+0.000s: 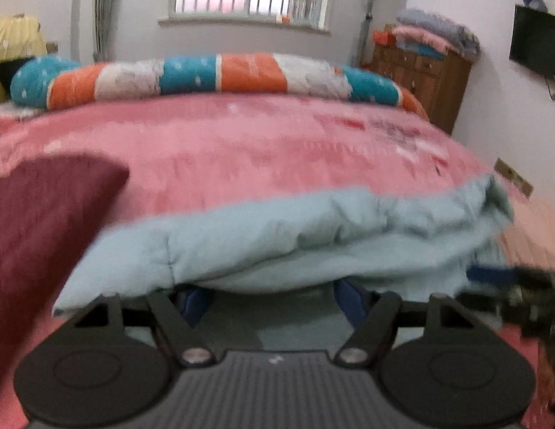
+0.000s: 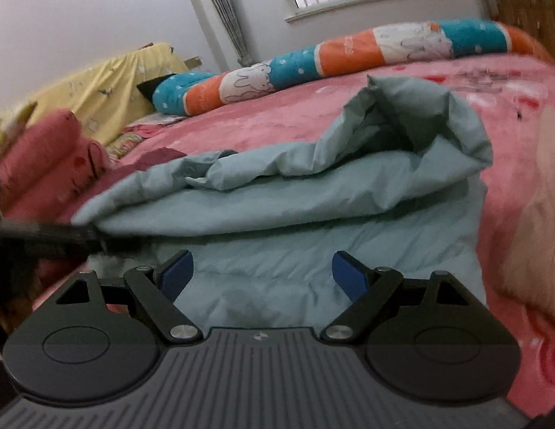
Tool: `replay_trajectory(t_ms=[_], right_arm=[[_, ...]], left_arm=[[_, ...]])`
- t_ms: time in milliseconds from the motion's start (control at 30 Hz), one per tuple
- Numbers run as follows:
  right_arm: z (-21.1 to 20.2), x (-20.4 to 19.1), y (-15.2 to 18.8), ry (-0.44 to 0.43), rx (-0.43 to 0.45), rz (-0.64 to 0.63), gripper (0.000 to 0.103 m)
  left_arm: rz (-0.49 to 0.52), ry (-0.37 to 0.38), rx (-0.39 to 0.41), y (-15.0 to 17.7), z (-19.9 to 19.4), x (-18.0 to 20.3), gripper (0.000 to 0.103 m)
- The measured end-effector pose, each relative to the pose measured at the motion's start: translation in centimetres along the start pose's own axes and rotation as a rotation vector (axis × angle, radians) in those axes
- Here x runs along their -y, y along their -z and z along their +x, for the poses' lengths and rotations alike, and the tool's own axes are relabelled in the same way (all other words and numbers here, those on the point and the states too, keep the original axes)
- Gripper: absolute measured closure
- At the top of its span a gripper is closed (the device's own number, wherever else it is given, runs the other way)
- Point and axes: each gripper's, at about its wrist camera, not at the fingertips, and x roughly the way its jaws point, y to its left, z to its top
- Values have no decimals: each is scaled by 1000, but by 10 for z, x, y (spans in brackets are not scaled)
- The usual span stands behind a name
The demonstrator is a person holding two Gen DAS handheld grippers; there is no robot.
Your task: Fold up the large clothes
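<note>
**A:** Pale green padded garment point(image 1: 277, 236), half folded, lying on the pink bed point(image 1: 241, 150) near its front edge. In the left wrist view the left tool point(image 1: 274, 296) sits low right at that edge, and the top fold drapes over its blue fingers point(image 1: 349, 300). They look spread apart, but whether they're pinching cloth, can't tell. A dark red cloth point(image 1: 45, 221) lies toward the bed's left edge, and a striped bolster point(image 1: 206, 75) runs along the far edge.

**B:** And the right wrist view?

**A:** Clearer there. The right tool point(image 2: 263, 275) has its blue pads point(image 2: 349, 279) wide apart with nothing clamped, hovering just over the flat lower layer of the same garment point(image 2: 313, 186). The upper layer is bunched into a roll across the middle. The other tool's black arm point(image 2: 45, 236) reaches in from the left, touching the garment's left end.
</note>
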Motion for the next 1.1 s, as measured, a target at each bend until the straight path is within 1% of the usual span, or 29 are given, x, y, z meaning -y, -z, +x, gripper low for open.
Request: replay_trajectory(t_ms=[67, 167, 233, 300, 367, 433, 567, 600, 667, 733, 800, 867, 967, 1000, 1067, 1100], right_arm=[[0, 1, -3, 33, 27, -37, 0], [3, 7, -10, 139, 84, -93, 0], [2, 20, -14, 171, 108, -58, 0], [0, 35, -16, 183, 101, 13, 0], [-5, 47, -17, 181, 90, 66, 0], [-9, 53, -20, 181, 90, 81, 0], [-17, 54, -17, 166, 50, 95, 0], [-22, 56, -15, 163, 39, 101, 0], [-18, 57, -15, 163, 19, 129, 0], [-19, 65, -13, 159, -1, 186, 0], [-14, 70, -6, 134, -33, 251, 0], [-15, 76, 1, 102, -55, 303, 0], [-15, 75, 7, 61, -75, 330, 0], [-14, 74, 8, 47, -98, 327, 0], [-14, 73, 11, 54, -116, 312, 0], [-14, 72, 13, 33, -119, 314, 0]], left_arm=[[0, -30, 63, -22, 7, -4, 30], [-49, -81, 147, -56, 17, -16, 28], [-75, -121, 172, -70, 22, -24, 27], [-79, -164, 163, -74, 23, -32, 27], [-105, -187, 160, -65, 18, -42, 24], [-135, -208, 138, -49, 11, -53, 24], [-204, -214, 75, -8, -6, -73, 24], [-221, -219, 63, 3, -12, -77, 24], [-260, -218, 52, 21, -21, -85, 24], [-297, -202, 34, 33, -25, -93, 24], [-333, -188, 7, 46, -24, -99, 24], [-368, -166, 3, 55, -21, -104, 24], [-399, -119, -14, 63, -12, -106, 24], [-398, -95, -23, 67, -9, -105, 24], [-390, -58, -51, 71, -2, -99, 25], [-388, -36, -63, 73, 1, -97, 26]])
